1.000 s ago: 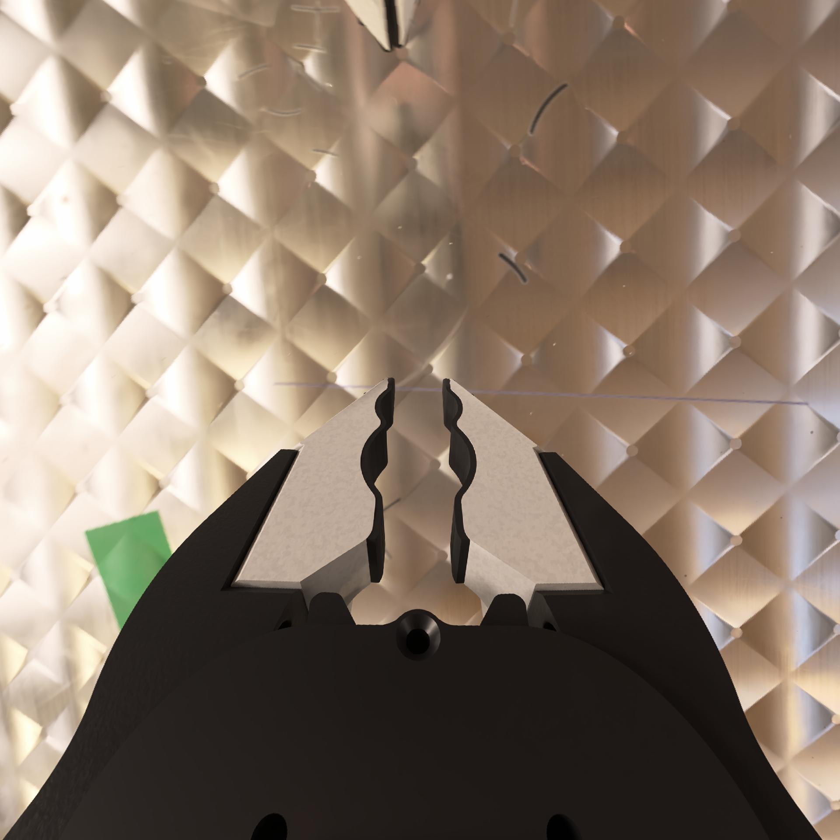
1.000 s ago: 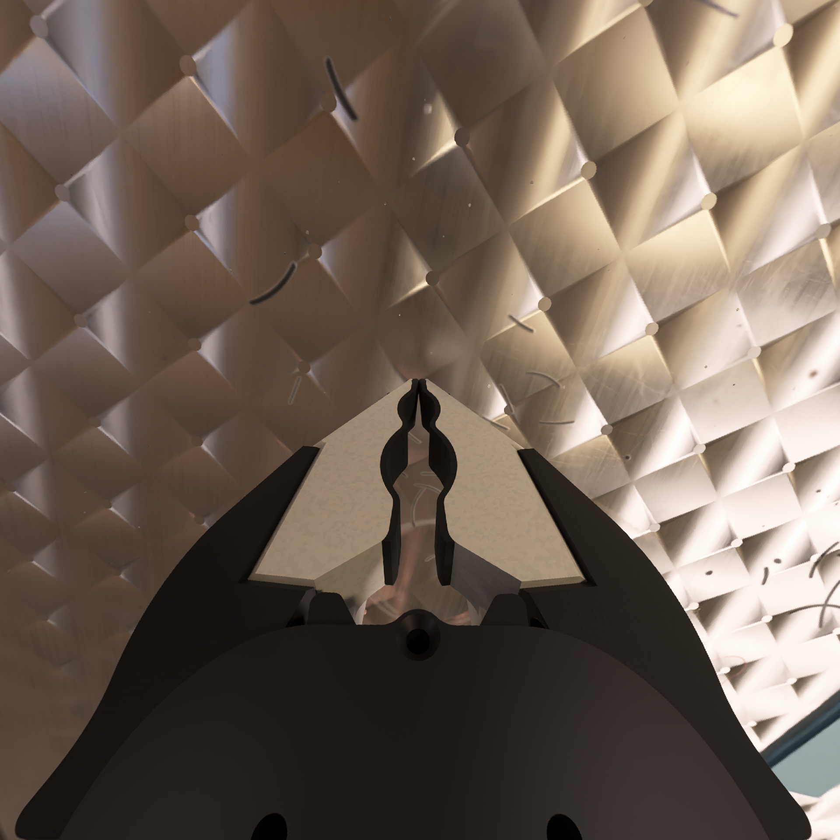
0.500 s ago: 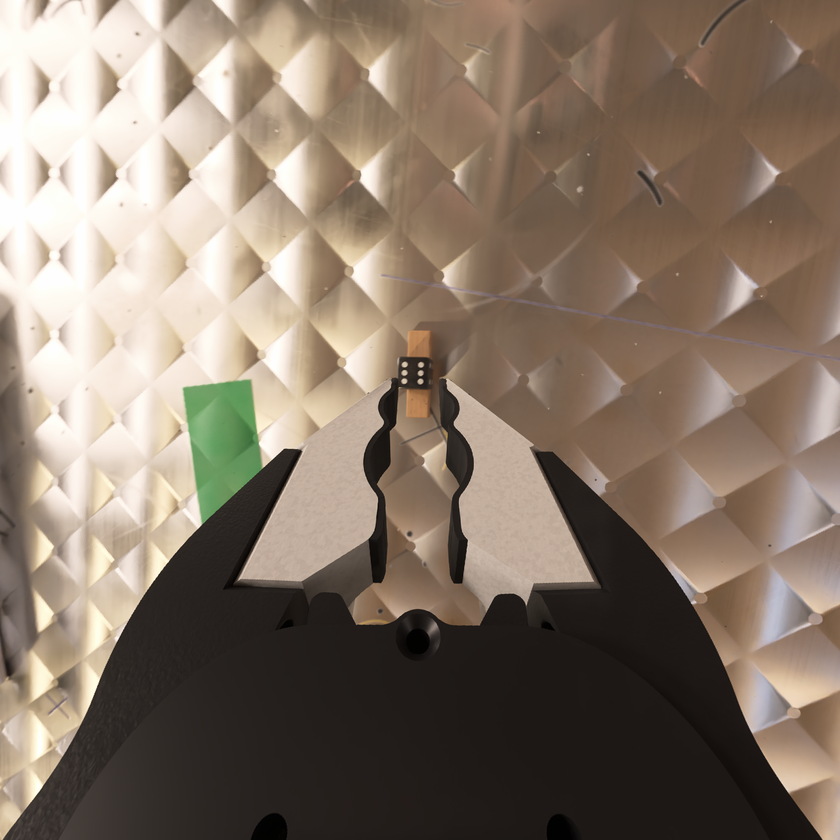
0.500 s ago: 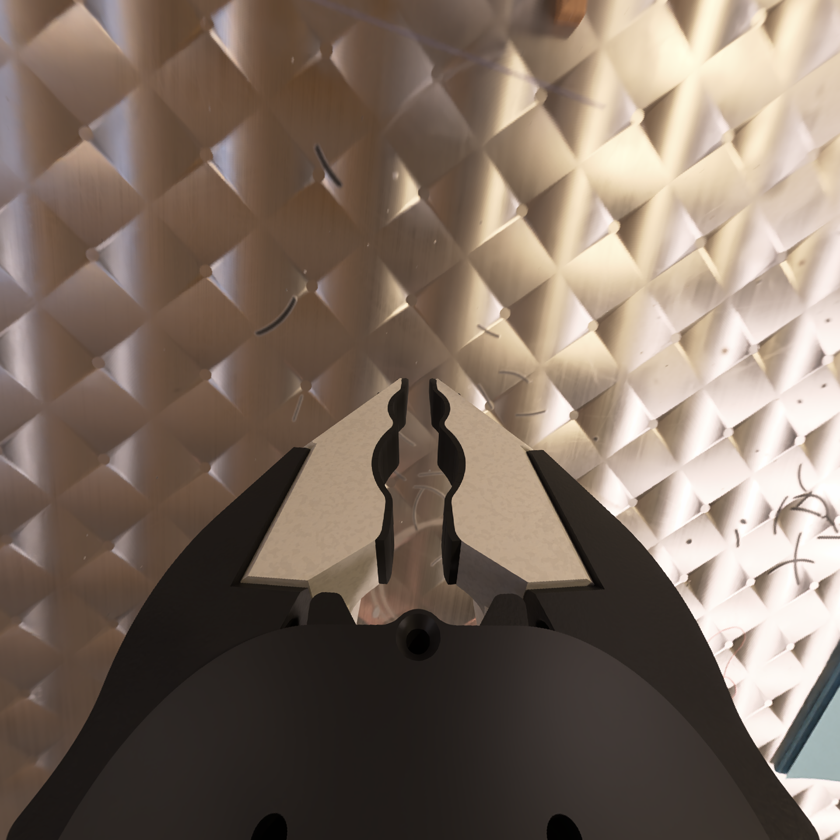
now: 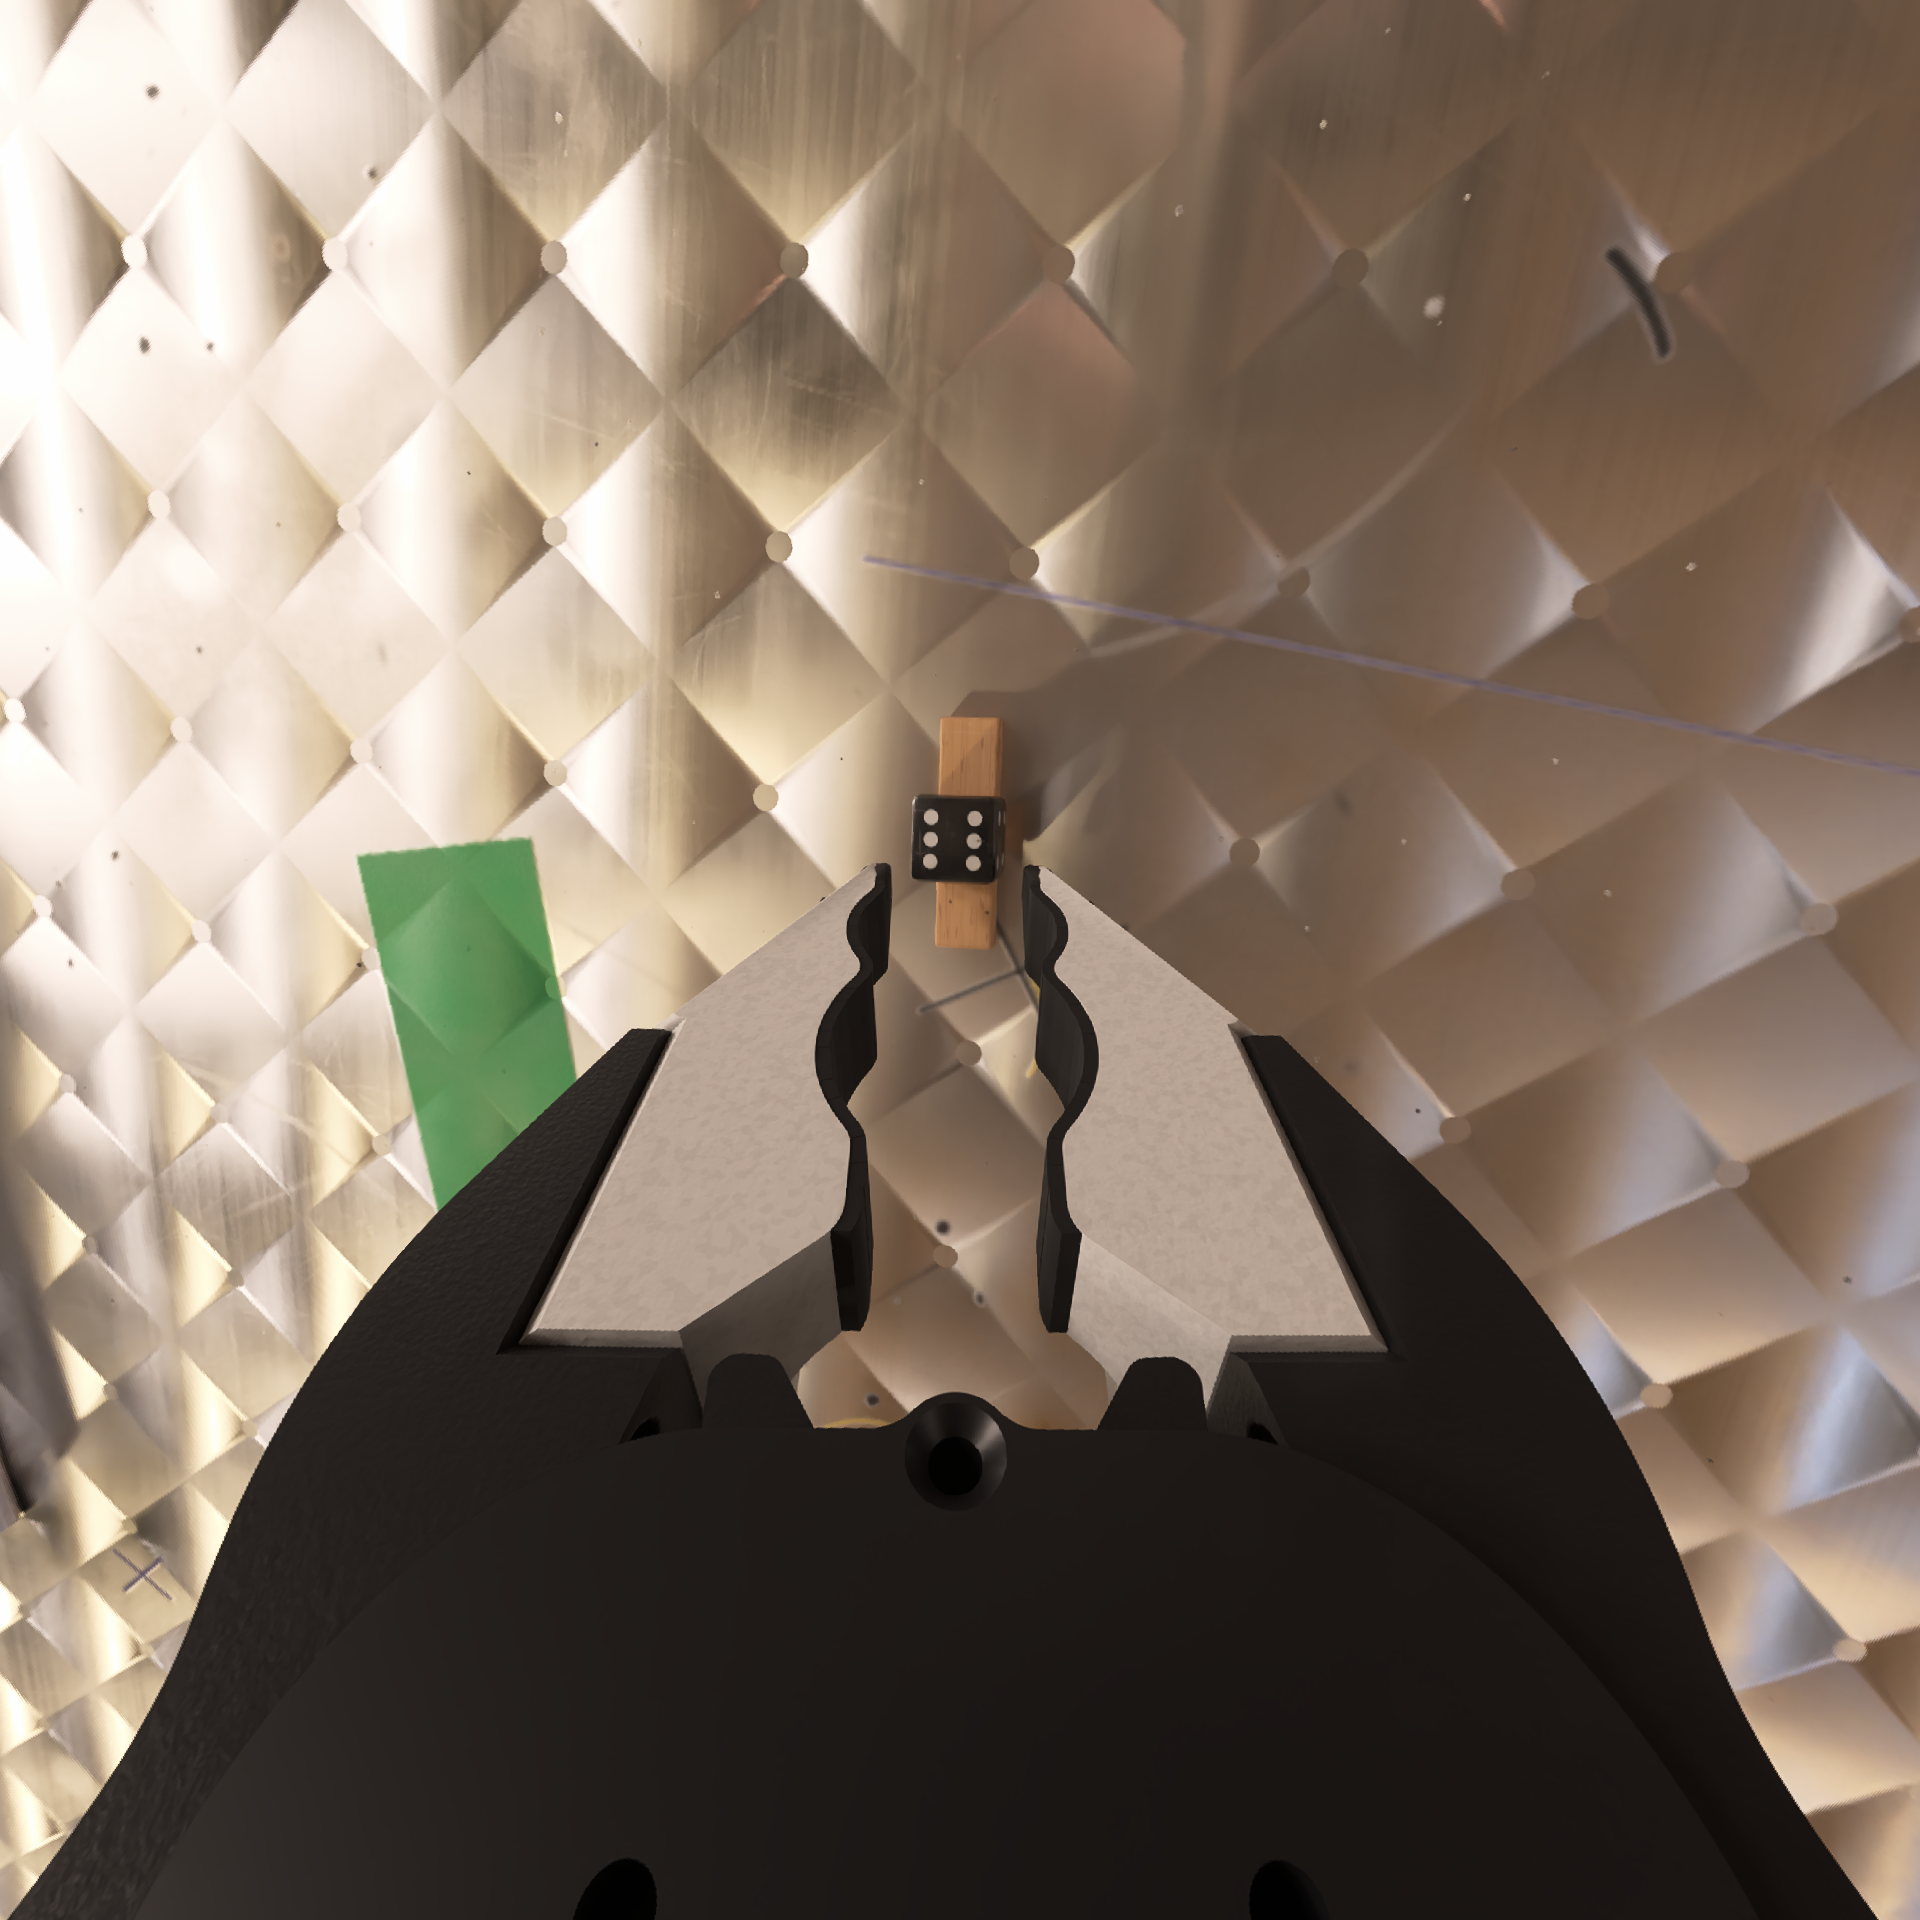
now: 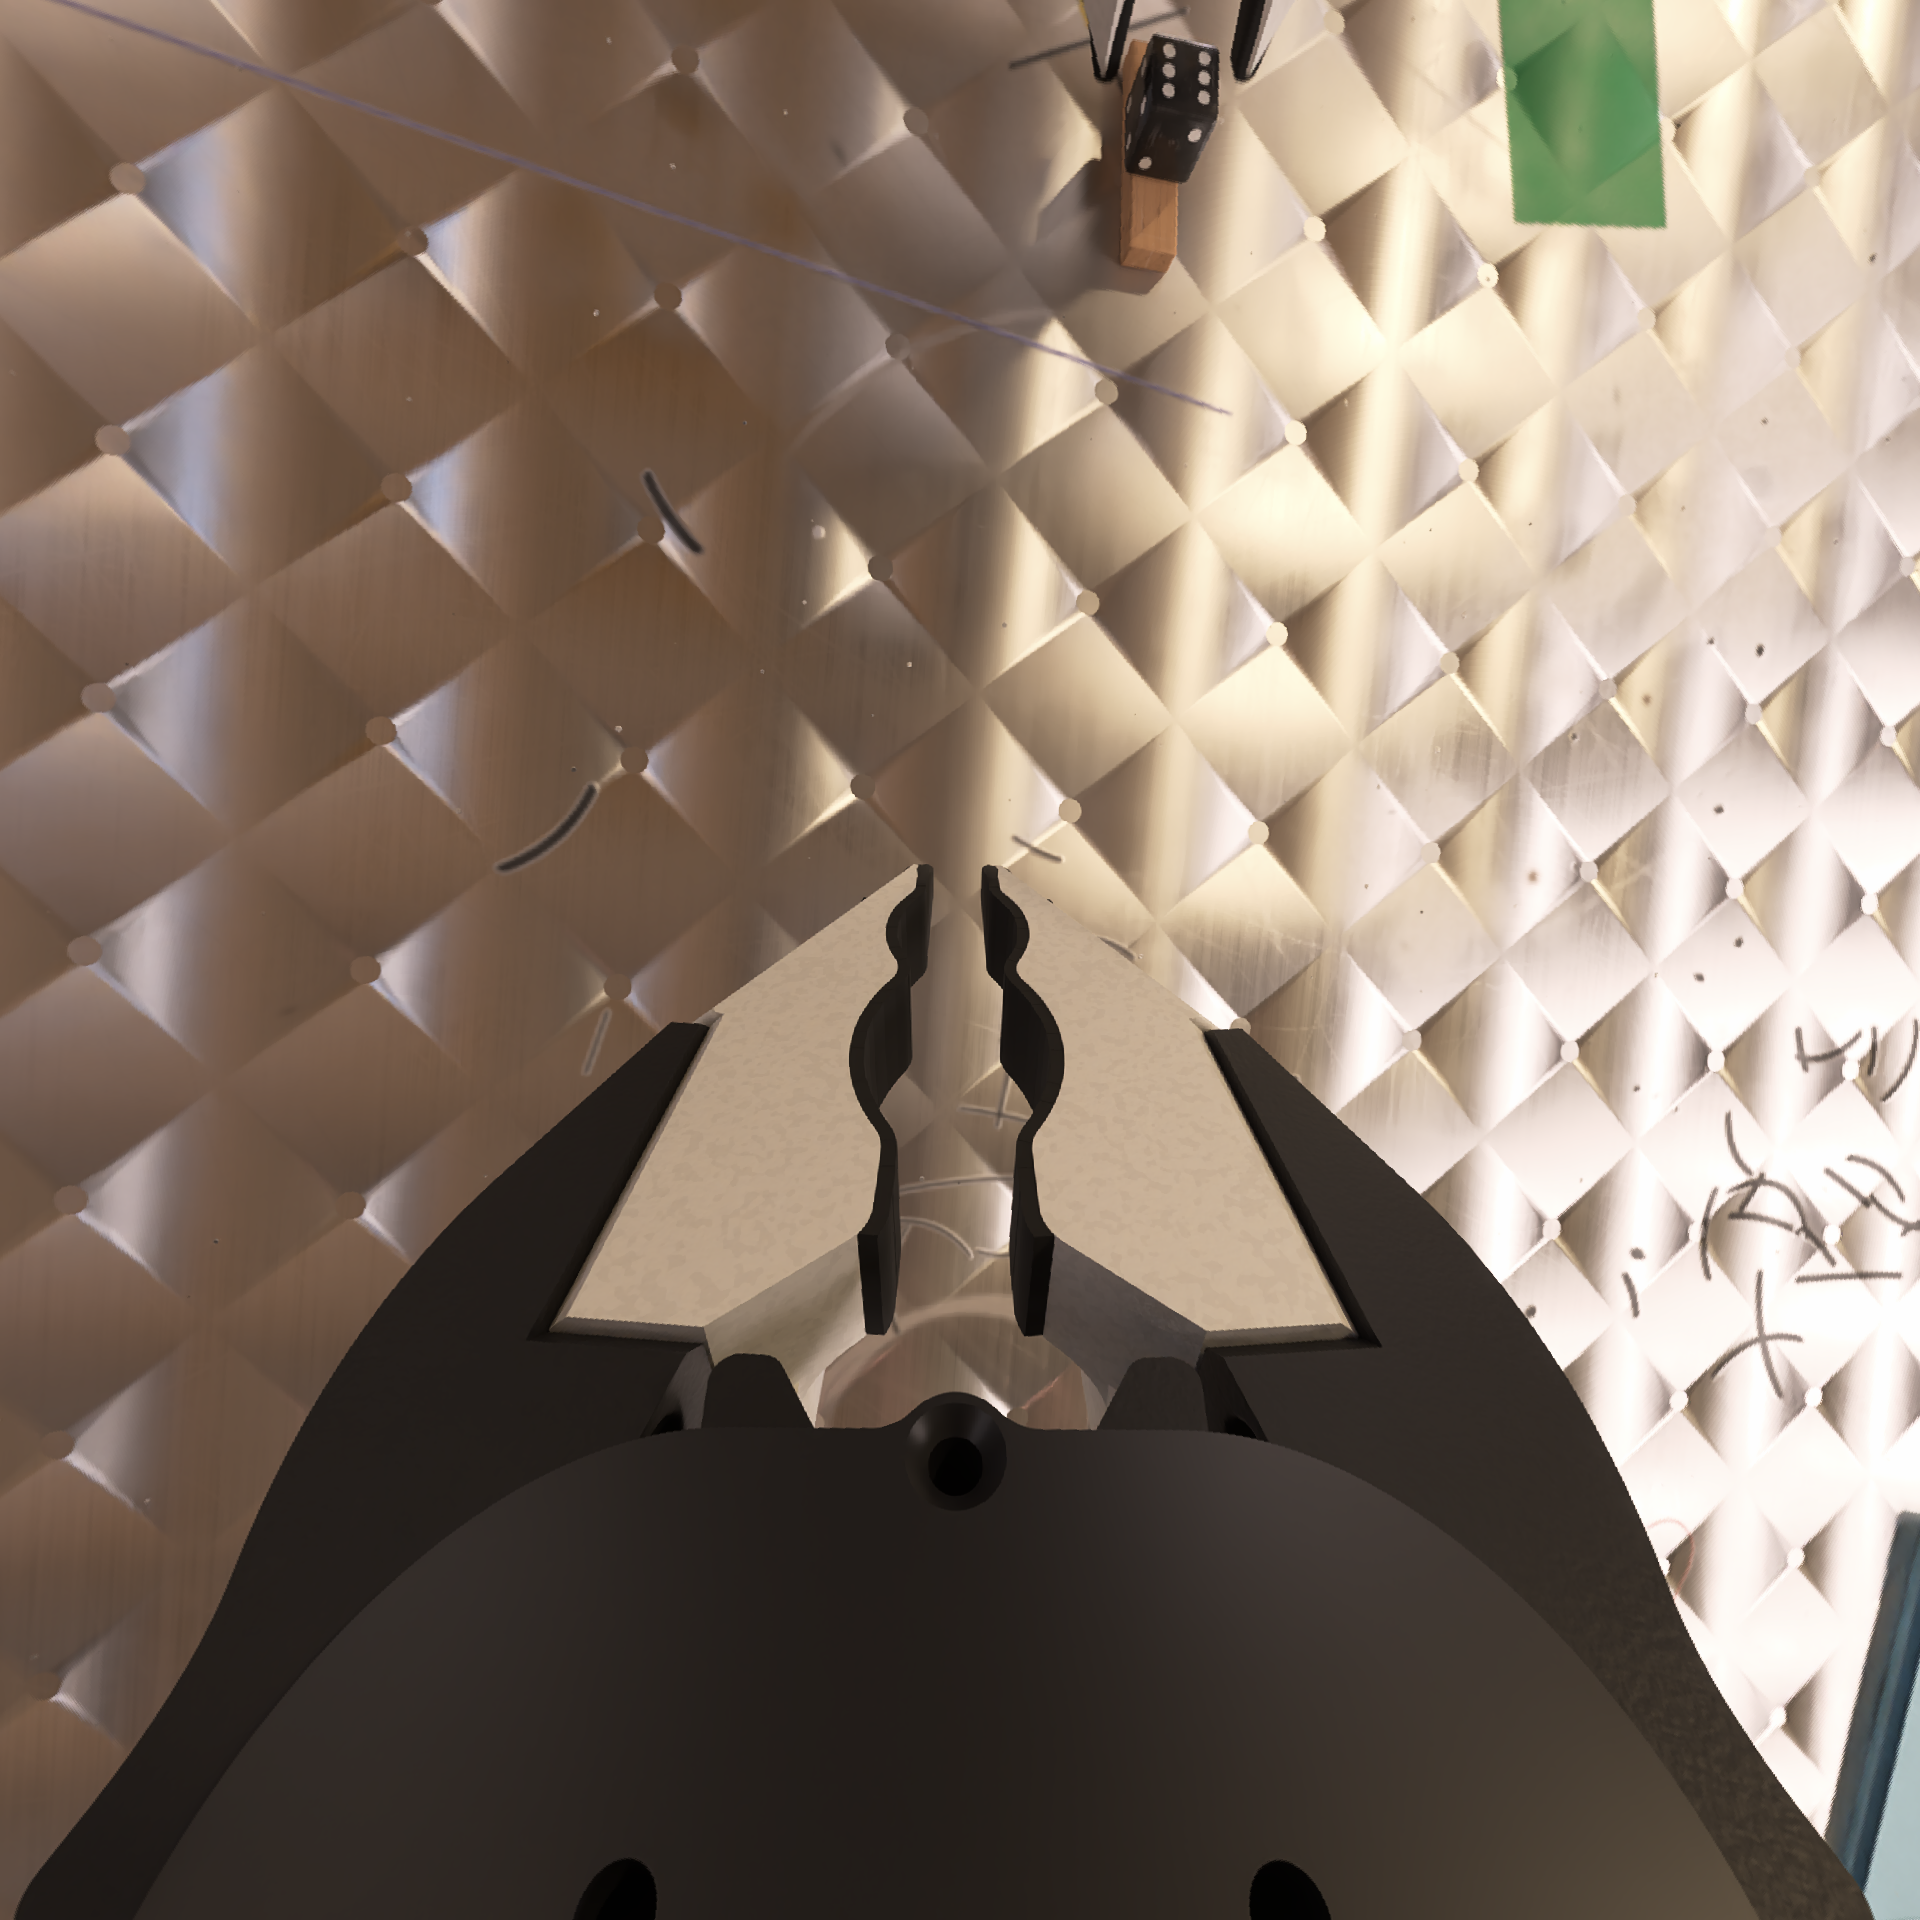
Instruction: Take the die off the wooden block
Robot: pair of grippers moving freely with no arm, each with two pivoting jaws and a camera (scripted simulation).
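A black die (image 5: pixel 959 837) with white pips sits on a small wooden block (image 5: pixel 968 831) lying on the quilted metal surface. My left gripper (image 5: pixel 956 871) is open and empty, its fingertips just short of the die and above it. In the right wrist view the die (image 6: pixel 1172 112) and block (image 6: pixel 1146 218) are at the top edge, with the left gripper's fingertips (image 6: pixel 1107 31) straddling them from above. My right gripper (image 6: pixel 954 873) is open by a narrow gap, empty, and far from the block.
A green strip (image 5: pixel 468 1023) lies flat left of the block, and shows at the top right of the right wrist view (image 6: pixel 1581 114). Thin lines and dark scratch marks (image 6: pixel 1808 1236) cross the metal. A blue-grey edge (image 6: pixel 1886 1683) is at the lower right.
The left gripper has come over the die and block and opened wider. The right gripper has opened from shut to a narrow gap and pulled back, bringing die, block and green strip into its view.
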